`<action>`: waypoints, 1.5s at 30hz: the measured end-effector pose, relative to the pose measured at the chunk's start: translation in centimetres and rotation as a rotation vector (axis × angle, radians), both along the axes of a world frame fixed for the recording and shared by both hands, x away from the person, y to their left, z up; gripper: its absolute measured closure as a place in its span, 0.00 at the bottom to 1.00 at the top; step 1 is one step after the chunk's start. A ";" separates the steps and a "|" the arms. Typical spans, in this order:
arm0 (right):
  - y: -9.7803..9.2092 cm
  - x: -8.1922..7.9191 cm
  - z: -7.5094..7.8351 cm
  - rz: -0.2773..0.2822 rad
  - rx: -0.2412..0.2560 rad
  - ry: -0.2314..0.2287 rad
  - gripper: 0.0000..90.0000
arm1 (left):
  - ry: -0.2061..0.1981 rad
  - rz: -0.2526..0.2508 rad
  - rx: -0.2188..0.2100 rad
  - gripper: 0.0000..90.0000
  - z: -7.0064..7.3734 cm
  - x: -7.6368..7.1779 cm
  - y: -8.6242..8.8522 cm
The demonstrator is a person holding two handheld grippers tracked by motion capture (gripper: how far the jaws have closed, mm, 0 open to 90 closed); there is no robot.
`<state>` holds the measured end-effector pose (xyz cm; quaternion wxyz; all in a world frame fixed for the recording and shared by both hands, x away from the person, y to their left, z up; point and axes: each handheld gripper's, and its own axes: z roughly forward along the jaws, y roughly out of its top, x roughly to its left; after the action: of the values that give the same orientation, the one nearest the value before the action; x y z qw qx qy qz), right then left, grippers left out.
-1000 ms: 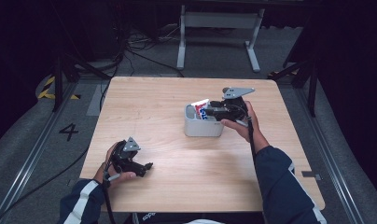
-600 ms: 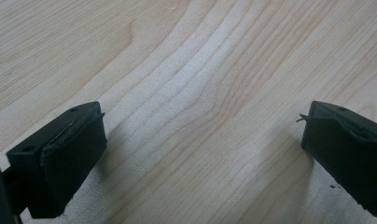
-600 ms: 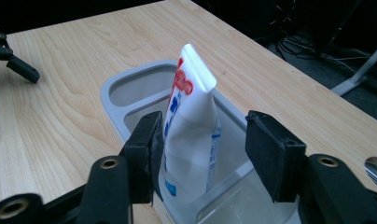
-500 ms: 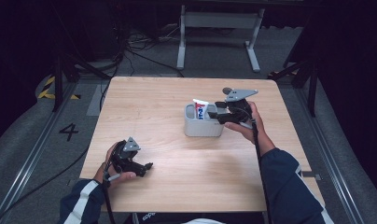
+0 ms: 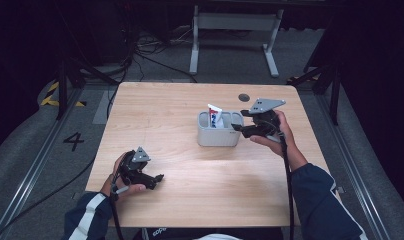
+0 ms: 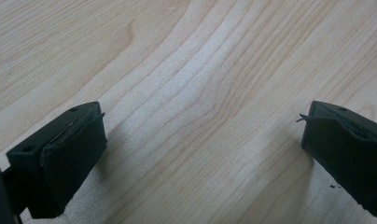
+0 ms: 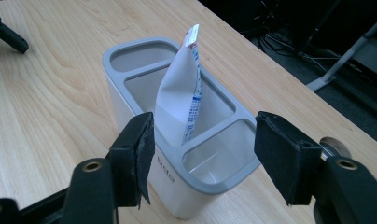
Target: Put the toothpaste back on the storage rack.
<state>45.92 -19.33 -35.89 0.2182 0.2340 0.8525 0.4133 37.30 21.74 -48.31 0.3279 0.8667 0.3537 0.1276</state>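
We count one wooden table (image 5: pixel 190 190), one grey holder (image 5: pixel 219 129) with three compartments, one white toothpaste tube (image 5: pixel 214 116), two grippers and one small dark disc (image 5: pixel 244 97) set in the tabletop. The holder stands a little right of table centre, and from it the disc lies at about 1 o'clock, near the far edge. The tube stands upright but leaning in the middle compartment, crimped end up; in the right gripper view we see the tube (image 7: pixel 181 100) in the middle slot of the holder (image 7: pixel 130 93), with the two end slots bare. The right gripper (image 5: pixel 238 129) sits at 3 o'clock of the holder, just beside its right end, one hand (image 5: pixel 280 132) around it. In the right gripper view the right gripper (image 7: pixel 203 149) has its jaws spread wide, holding nothing, one on either side of the nearest end compartment, not touching the tube. The left gripper (image 5: pixel 157 178) is at roughly 7 o'clock from the holder, well apart, low by the near-left part of the table, held in one hand (image 5: pixel 121 179). In the left gripper view the left gripper (image 6: pixel 203 140) has its jaws wide apart too, only bare wood grain between them. In the right gripper view the left gripper (image 7: pixel 9 32) shows small at 10 o'clock. One painted number 4 (image 5: pixel 73 140) marks the floor left of the table.
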 end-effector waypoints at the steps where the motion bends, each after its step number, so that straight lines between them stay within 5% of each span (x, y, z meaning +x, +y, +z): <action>1: -0.1 -0.2 0.1 -0.001 -0.001 -0.003 0.43 | 0.000 -0.002 -0.001 0.00 0.0 0.0 0.0; 19: -2.0 -2.8 0.4 0.005 -0.057 -0.046 0.41 | -0.005 0.003 -0.002 0.00 0.0 0.0 0.0; 45: -6.0 -5.4 -3.6 -0.064 -0.140 -0.015 0.37 | -0.006 0.005 -0.001 0.00 0.0 0.0 0.0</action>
<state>40.48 -25.36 -39.46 0.2533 0.2422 0.8699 0.3471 37.27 21.72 -48.35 0.3290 0.8653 0.3548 0.1308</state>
